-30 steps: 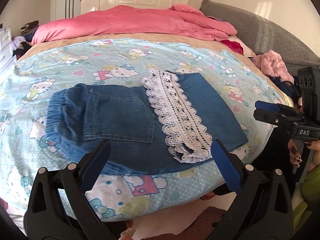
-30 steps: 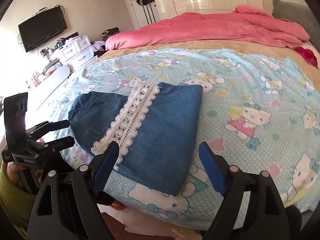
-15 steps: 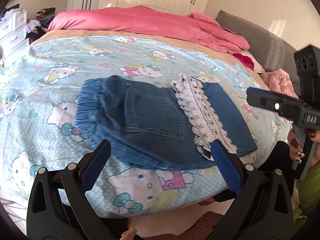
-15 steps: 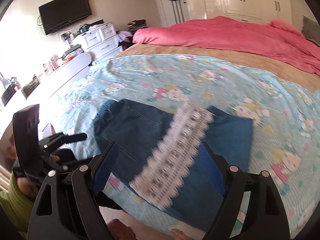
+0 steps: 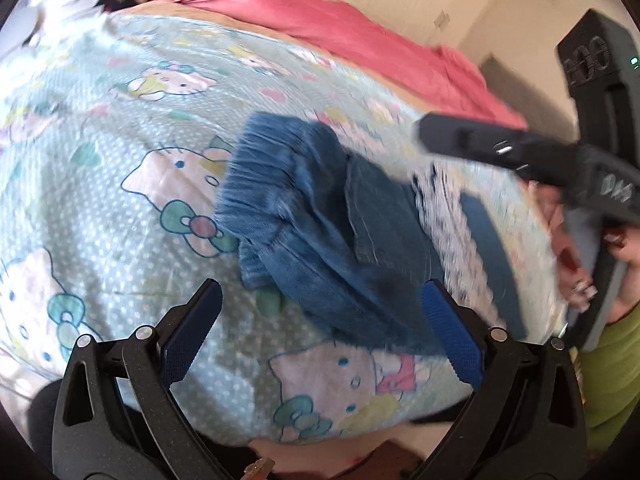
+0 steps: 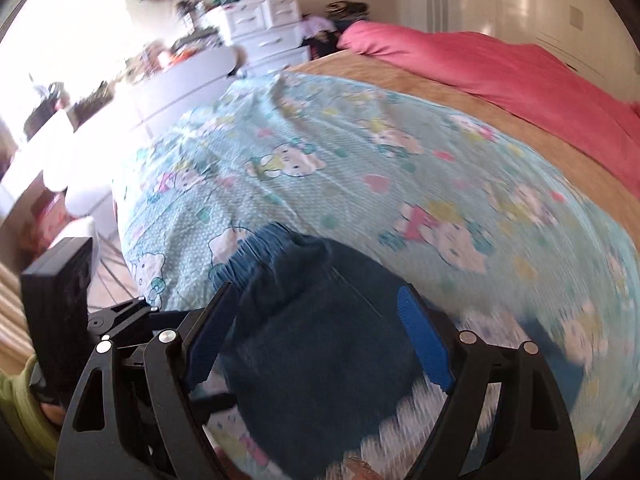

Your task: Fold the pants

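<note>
— Nearest us, our left hand-held gripper [image 5: 320, 328] hangs with its jaws apart and nothing between them, just short of the pants [image 5: 340, 236]. Our right hand-held gripper [image 6: 316, 344] is spread wide too, right over the denim, clamping nothing.

— And the pants themselves?

— We see them lying near the bed's front edge on the cartoon-cat sheet [image 5: 120, 128], already folded into a short packet, lace trim [image 5: 452, 216] across the top layer and the elastic waistband [image 5: 256, 168] toward the left. We judge one more fold is left, or a final tidy.

— What differs from a second ago?

— Both grippers have swung leftward toward the waistband end and rolled; the right one has travelled farther. The pants have not moved. Beyond, the pink duvet [image 5: 340, 28] stays bunched at the far side.
</note>
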Tool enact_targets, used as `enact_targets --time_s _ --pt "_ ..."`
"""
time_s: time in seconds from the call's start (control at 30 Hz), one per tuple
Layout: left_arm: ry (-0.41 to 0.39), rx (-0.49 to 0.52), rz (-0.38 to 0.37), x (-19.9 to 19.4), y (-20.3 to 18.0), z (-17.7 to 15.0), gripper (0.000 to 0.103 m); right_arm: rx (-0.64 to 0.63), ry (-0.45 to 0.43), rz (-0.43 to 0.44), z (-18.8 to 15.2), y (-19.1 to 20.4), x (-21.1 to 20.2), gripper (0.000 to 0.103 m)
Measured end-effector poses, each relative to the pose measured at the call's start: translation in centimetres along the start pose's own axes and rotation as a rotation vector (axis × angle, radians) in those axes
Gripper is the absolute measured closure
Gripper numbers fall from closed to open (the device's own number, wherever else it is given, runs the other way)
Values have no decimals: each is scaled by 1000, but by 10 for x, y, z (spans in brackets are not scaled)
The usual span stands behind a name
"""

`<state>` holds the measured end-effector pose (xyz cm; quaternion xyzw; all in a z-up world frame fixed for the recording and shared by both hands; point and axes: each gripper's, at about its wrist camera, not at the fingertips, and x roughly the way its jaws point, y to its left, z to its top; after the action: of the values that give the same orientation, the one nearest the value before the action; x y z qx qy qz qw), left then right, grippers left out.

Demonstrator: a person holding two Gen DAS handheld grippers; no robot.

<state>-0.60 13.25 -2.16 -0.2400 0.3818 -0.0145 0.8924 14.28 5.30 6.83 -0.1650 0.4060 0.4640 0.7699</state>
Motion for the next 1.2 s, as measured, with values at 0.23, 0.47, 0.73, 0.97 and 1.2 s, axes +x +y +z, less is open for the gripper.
enact_targets --time_s 0.23,0.47,0.73,0.97,1.2 --pt "-7 -47 -50 11 6 1 9 -118 121 43 27 19 60 22" --pt "8 -33 -59 26 2 1 11 -94 262 110 37 15 110 22" --pt "-6 -59 -89 26 7 3 9 0 223 215 32 -2 107 69" --pt "10 -152 -224 25 12 6 9 132 77 349 18 -47 35 71" --pt "65 -113 -376 35 -37 15 9 213 -15 348 -12 -90 -25 71"
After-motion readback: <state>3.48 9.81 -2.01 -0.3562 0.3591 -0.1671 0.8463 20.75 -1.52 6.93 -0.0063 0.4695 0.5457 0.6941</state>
